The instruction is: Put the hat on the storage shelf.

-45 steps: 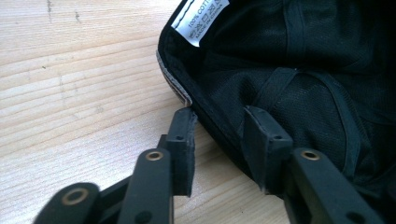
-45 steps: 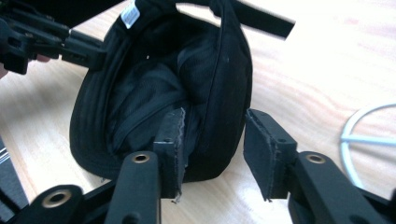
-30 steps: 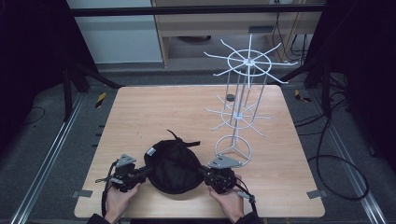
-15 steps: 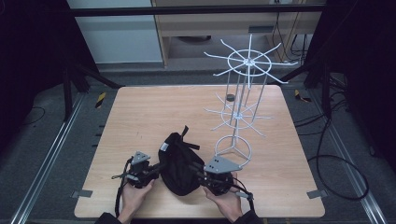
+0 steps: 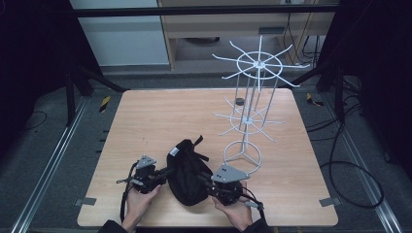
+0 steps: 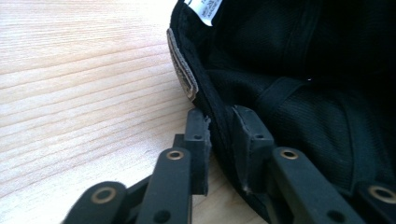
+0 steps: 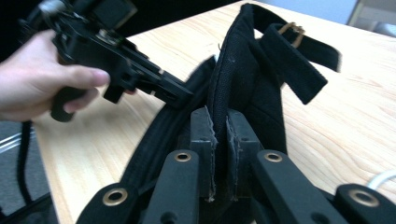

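Change since a second ago: black fabric cap (image 5: pixel 186 171) is squeezed from a wide round dome into a narrow upright fold, and the left gripper (image 5: pixel 163 174) is shifted in toward the right one.
Left jaws: just opened a little within the last half second, cap's edge between them; in the left gripper view the rim (image 6: pixel 217 126) is straddled by the two pads, one pad against the cloth, a thin gap on the other side, so it's counted as loose rather than clamped.
Right jaws: pressed nearly together, cap's folded cloth (image 7: pixel 219 116) pinched between the pads of the right gripper (image 5: pixel 209 180).
Cap location: near front edge of the pale wooden table (image 5: pixel 160 116), held between both grippers, just left of the ring base of the white wire display rack (image 5: pixel 252 97).
Key relation: cap's long axis is run roughly front-to-back now, grippers at its two flanks; rack's hooks lie up and to the right, so the right hand is judged nearer to it.
Strap: black adjusting strap with a brass buckle (image 7: pixel 292 29) is stuck up at the far end.
Hard to tell: cap's brim is lost in the black folds; whether the cap's lower edge is touching the table can't be made out.
Small dark round thing (image 5: pixel 239 101): sitting behind the rack, not identifiable.
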Action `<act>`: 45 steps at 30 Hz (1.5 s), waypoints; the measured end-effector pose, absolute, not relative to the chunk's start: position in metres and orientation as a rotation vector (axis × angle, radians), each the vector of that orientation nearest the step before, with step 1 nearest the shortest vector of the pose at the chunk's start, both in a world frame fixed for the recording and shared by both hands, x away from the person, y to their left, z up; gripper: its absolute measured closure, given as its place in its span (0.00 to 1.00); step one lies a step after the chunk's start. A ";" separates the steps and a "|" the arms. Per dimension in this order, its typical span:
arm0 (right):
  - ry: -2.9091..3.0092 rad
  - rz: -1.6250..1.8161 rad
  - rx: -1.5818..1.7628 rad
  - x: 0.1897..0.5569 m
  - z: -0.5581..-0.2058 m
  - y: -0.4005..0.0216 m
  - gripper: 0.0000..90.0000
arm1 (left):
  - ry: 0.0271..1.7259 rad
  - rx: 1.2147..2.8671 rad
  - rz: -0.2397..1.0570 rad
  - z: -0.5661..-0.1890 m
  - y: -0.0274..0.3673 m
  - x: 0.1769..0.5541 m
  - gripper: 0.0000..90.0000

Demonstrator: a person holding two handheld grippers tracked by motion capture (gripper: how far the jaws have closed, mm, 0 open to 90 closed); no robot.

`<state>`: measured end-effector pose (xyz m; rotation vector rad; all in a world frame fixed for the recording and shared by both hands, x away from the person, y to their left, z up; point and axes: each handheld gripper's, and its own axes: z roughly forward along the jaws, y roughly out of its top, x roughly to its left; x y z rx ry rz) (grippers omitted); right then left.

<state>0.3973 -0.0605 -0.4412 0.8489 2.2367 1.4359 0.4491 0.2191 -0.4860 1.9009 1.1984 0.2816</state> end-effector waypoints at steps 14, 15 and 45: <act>2.173 1.381 0.930 0.401 -0.443 -0.070 0.93 | 1.130 1.798 0.301 -0.443 0.237 0.431 0.66; 2.176 1.379 0.926 0.400 -0.444 -0.070 0.93 | 1.099 1.790 0.288 -0.435 0.232 0.429 0.65; 2.251 1.355 0.825 0.396 -0.451 -0.055 0.91 | 1.103 1.748 0.261 -0.415 0.160 0.443 0.43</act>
